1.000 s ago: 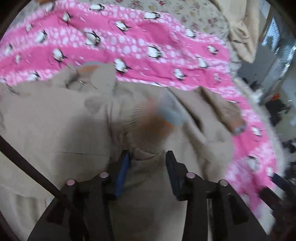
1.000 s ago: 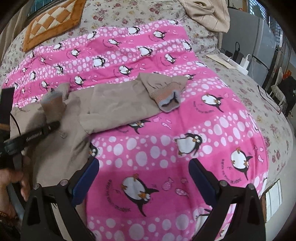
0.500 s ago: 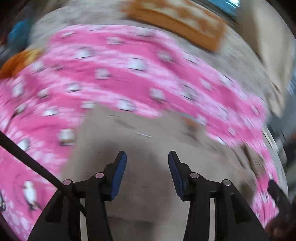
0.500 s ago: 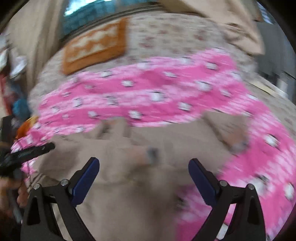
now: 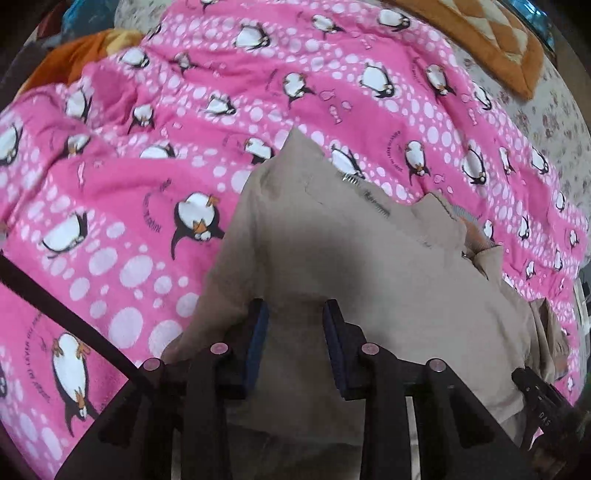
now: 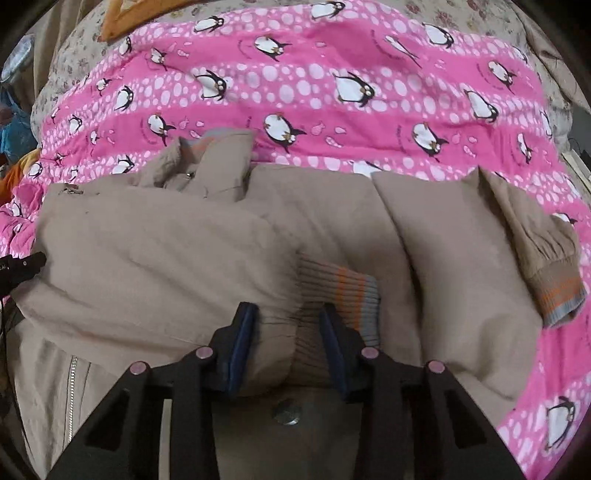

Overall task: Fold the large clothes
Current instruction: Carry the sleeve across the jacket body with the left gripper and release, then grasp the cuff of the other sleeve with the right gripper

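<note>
A beige jacket (image 6: pixel 147 251) with ribbed orange-and-grey striped cuffs lies on a pink penguin blanket (image 6: pixel 332 92). Its left sleeve is folded across the body, its cuff (image 6: pixel 343 291) near the hem. My right gripper (image 6: pixel 288 321) is partly closed around the jacket's ribbed hem beside that cuff. The other sleeve's cuff (image 6: pixel 557 291) lies at the right. In the left wrist view the jacket (image 5: pixel 369 266) fills the lower middle. My left gripper (image 5: pixel 293 325) hovers over its left side, jaws apart, with nothing between them.
The blanket (image 5: pixel 147 147) covers a floral bedspread (image 5: pixel 554 122). An orange quilted cushion (image 5: pixel 480 33) lies at the back. Orange and blue items (image 5: pixel 74 48) sit at the far left. The other gripper's tip (image 5: pixel 543 406) shows at the lower right of the left wrist view.
My left gripper let go of the sleeve cuff and swung over the jacket's left side. My right gripper moved in from the blanket and narrowed around the jacket's hem.
</note>
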`<state>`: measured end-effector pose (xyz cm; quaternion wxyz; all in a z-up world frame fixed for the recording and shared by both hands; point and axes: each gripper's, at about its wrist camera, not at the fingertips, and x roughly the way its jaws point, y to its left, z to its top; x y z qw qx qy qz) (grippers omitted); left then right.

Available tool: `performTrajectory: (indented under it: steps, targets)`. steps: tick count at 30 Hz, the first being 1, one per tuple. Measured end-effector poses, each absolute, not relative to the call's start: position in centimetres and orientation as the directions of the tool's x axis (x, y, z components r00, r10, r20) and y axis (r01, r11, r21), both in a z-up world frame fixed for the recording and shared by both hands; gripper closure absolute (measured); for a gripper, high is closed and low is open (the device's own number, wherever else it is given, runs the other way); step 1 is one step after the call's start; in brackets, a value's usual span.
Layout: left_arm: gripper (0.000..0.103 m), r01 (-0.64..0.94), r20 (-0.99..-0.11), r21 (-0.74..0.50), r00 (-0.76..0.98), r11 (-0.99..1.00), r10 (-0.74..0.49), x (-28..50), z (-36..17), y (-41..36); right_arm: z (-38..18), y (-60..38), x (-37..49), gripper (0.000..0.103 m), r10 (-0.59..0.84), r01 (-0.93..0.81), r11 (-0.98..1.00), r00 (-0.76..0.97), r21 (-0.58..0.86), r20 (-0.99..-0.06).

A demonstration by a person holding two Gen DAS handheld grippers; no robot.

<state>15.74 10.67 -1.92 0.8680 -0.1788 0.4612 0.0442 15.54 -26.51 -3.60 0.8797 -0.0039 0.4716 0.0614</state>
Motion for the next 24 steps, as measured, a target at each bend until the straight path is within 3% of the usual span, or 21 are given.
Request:
performTrajectory:
  steps: [4,6,9,12,14,17,18,19,20,24]
  targets:
    - [0.089,-0.219,-0.746,-0.296,0.661,0.930,-0.082,15.6,0.4,10.9,-2.3,-26.4,14.9,0.065,0.139,-0.088,0.990,0.584,0.108,-0.800]
    - [0.089,-0.194,-0.706,-0.262,0.706,0.946,-0.051,16.4,1.8,10.6,0.3,-26.5,14.1,0.065,0.204,-0.116,0.978,0.690,0.172,-0.694]
    - [0.089,-0.190,-0.705,-0.233,0.708,0.954,-0.031,18.2,1.7,10.5,1.9,-24.9,14.3,0.065,0.181,-0.149,0.983,0.766,0.103,-0.617]
    - [0.089,-0.262,-0.832,-0.191,0.554,0.946,-0.014,20.5,-2.8,11.0,-1.7,-24.1,16.9,0.065,0.125,-0.111,0.992,0.664,0.067,-0.737]
    - [0.086,-0.248,-0.836,-0.197,0.548,0.949,-0.030,20.8,-3.9,11.1,-4.7,-24.6,18.4,0.064,0.095,-0.085,0.995,0.569,0.057,-0.817]
    - [0.070,-0.209,-0.827,-0.212,0.558,0.955,-0.061,20.9,-3.9,10.7,-4.6,-24.9,18.6,0.056,0.114,-0.105,0.992,0.579,0.065,-0.807]
    - [0.058,-0.193,-0.824,-0.221,0.562,0.956,-0.077,20.9,-4.0,10.5,-4.6,-24.7,18.5,0.053,0.122,-0.118,0.991,0.580,0.066,-0.805]
    - [0.051,-0.166,-0.821,-0.224,0.563,0.960,-0.094,21.0,-4.0,10.1,-4.6,-24.4,18.4,0.045,0.130,-0.136,0.989,0.579,0.063,-0.805]
    - [0.050,-0.159,-0.824,-0.208,0.560,0.965,-0.085,21.0,-4.0,9.8,-4.6,-24.1,18.1,0.031,0.144,-0.162,0.985,0.572,0.061,-0.807]
    - [0.050,-0.167,-0.811,-0.204,0.581,0.965,-0.071,19.6,-3.0,8.6,-1.9,-24.0,16.2,0.030,0.132,-0.157,0.987,0.636,0.040,-0.760]
